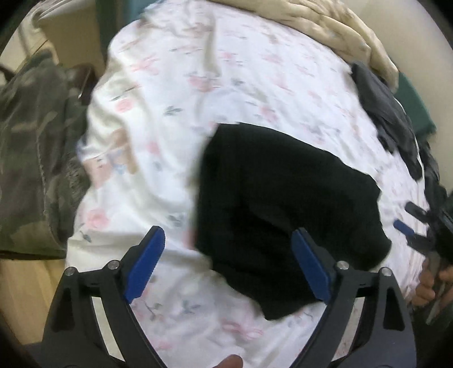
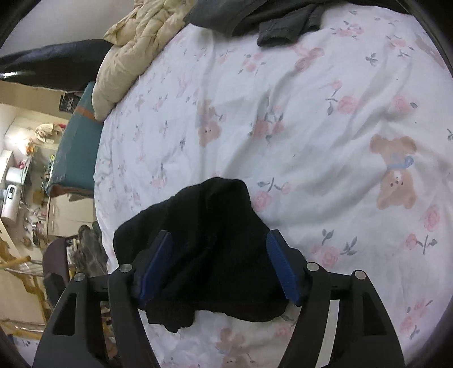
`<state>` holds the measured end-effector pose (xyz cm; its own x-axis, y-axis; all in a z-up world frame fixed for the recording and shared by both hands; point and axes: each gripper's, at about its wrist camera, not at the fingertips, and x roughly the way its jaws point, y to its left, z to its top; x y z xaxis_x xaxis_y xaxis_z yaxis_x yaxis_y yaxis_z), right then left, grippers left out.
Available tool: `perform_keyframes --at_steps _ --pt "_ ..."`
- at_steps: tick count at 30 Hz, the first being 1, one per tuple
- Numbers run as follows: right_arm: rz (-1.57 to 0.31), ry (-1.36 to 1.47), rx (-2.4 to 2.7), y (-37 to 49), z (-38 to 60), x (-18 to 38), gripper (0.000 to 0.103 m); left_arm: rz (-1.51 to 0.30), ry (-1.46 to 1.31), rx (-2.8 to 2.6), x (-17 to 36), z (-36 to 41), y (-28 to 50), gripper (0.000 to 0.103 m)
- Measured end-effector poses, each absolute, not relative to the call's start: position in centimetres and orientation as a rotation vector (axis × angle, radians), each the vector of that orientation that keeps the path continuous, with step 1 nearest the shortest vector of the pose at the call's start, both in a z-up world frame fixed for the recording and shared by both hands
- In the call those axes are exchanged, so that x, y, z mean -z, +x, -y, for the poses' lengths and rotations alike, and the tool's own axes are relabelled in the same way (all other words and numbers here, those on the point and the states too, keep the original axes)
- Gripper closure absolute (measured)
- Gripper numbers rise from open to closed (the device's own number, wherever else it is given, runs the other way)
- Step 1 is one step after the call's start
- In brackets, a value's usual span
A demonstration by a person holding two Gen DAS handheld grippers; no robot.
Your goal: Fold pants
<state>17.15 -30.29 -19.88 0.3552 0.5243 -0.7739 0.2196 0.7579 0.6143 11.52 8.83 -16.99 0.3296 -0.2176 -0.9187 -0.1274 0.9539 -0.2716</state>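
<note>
Black pants [image 1: 283, 203] lie bunched in a compact heap on the floral bedsheet [image 1: 175, 93]. My left gripper [image 1: 228, 254] is open above the sheet; its right finger [image 1: 310, 271] overlaps the near edge of the pants, its left finger is over bare sheet. In the right wrist view the pants [image 2: 209, 240] fill the space between the fingers of my right gripper [image 2: 219, 260], which is open with the jaws wide apart. The right gripper also shows at the right edge of the left wrist view [image 1: 416, 226].
A cream quilt [image 1: 325, 25] is piled at the far end of the bed, with dark clothes [image 1: 388, 113] beside it. A camouflage garment [image 1: 34, 147] hangs off the left bedside. In the right wrist view, dark clothes [image 2: 283, 25] lie at the far edge; boxes and clutter [image 2: 34, 175] stand beyond the bed.
</note>
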Motion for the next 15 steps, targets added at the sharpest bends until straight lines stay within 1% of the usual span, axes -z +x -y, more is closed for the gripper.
perform_keyframes --at_steps 3,8,15 --pt "-1.218 0.727 -0.205 17.4 30.5 20.2 0.023 -1.209 -0.303 0.027 17.3 -9.6 12.0 0.014" --pt "-1.225 0.687 -0.190 18.1 30.8 20.9 0.023 -1.180 -0.364 -0.059 17.0 -11.5 12.7 0.013" --pt "-1.249 0.675 -0.135 18.9 32.0 22.8 0.022 -1.231 -0.364 -0.122 18.9 -11.0 14.0 0.013"
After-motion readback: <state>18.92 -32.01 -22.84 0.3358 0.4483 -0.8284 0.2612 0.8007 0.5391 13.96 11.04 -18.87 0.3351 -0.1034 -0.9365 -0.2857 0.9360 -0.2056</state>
